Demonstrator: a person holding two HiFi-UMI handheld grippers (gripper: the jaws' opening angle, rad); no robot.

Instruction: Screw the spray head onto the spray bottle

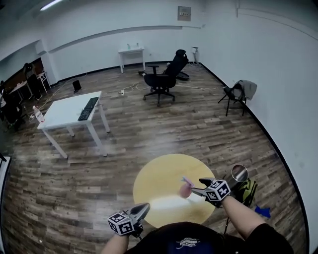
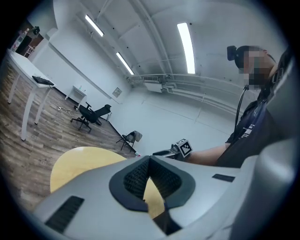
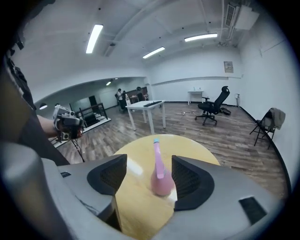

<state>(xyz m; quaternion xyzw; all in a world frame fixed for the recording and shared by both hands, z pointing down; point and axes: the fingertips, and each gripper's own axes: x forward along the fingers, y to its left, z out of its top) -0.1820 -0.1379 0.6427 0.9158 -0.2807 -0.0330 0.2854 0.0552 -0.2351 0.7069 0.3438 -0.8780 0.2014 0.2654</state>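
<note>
White walls, wood floor — white desk, black office chair.

No lettering can be read: the logo on the person's dark shirt and the panel on the far wall are too small.

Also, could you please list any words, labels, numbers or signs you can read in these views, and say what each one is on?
No text can be read in any view.
Print on the person's shirt: a pale logo, too blurred to read.
Wall panel: too small to read.
Marker cubes: black-and-white square patterns only, no letters or numbers.
</note>
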